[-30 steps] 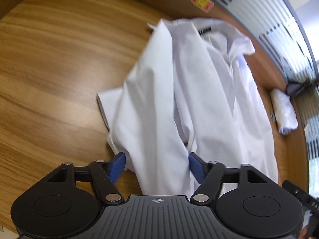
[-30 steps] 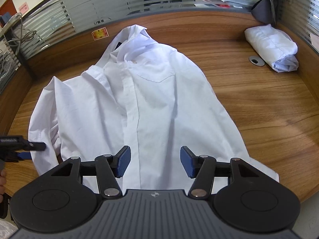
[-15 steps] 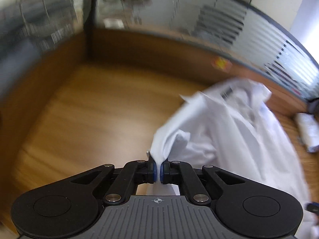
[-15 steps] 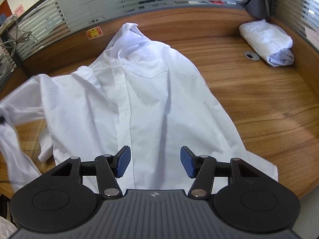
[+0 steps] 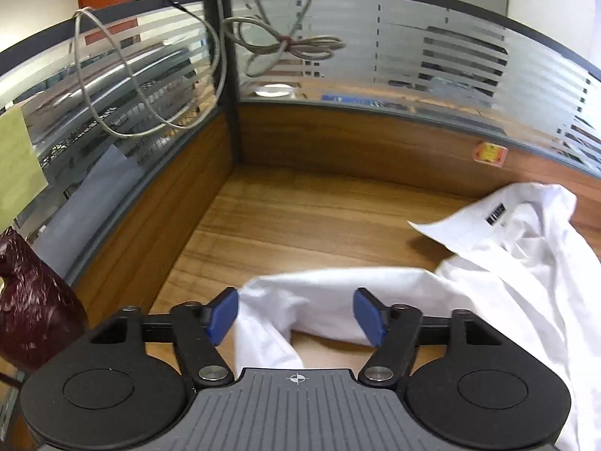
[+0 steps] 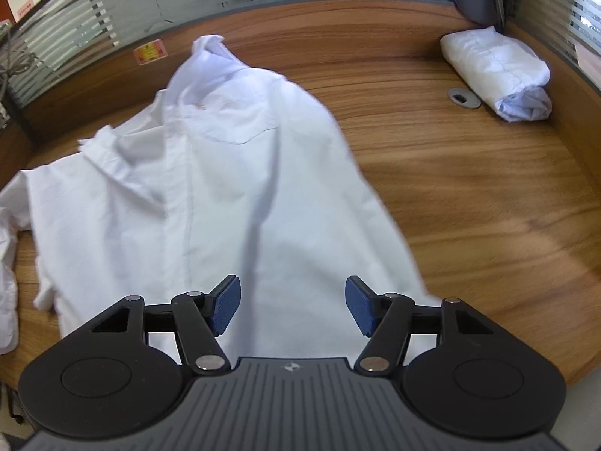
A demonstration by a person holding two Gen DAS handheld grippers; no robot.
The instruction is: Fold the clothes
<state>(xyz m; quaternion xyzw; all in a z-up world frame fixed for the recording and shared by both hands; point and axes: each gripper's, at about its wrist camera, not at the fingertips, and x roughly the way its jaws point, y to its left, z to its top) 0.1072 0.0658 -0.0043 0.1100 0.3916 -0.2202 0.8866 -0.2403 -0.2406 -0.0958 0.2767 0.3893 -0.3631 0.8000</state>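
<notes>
My left gripper (image 5: 296, 314) and right gripper (image 6: 292, 310) both gape wide, holding nothing, above the white shirt (image 6: 210, 188) spread on the wooden desk (image 6: 469, 203). A sleeve (image 5: 338, 297) lies between my left jaws; at two o'clock a folded bundle (image 6: 496, 71) rests, and striped glass partitions (image 5: 432, 56) wall the desk beyond.

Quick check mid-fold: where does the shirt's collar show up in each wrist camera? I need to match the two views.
Left wrist: the collar sits at the far right, past the open left claw, dark label showing.
Right wrist: the collar is upper left of centre, at the far end of the white shirt from the open right claw.
Shared landmark: the red and yellow sticker on the wooden back wall, close to the collar.
</notes>
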